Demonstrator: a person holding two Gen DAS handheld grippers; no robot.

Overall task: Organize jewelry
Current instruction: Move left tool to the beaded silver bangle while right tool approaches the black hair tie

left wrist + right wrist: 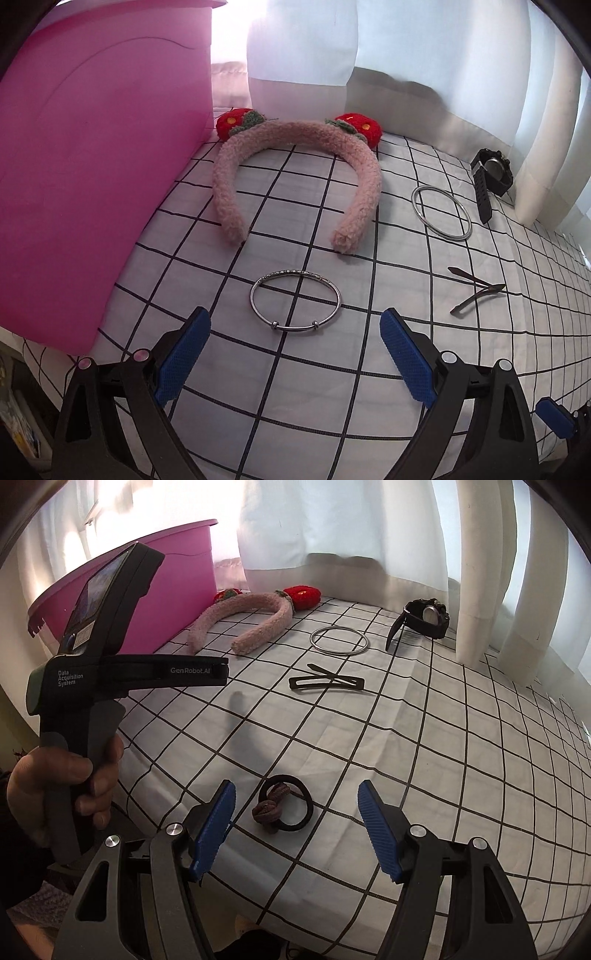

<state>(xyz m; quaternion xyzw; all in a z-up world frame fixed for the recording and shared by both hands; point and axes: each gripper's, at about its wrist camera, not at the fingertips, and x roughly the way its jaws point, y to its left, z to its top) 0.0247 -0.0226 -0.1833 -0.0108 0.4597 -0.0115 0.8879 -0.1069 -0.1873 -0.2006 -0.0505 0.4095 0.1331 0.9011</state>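
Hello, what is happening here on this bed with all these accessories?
A person holds two open grippers over a checked sheet. The left gripper faces a silver bangle; the right gripper faces a black hair tie. Nothing is grasped yet. A pink headband lies beside a pink bin.

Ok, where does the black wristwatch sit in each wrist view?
Left wrist: black wristwatch at far right, by the white curtain.
Right wrist: it lies upper right of centre, against the curtain.
Shared landmark: plain silver metal bangle just left of the watch in both.
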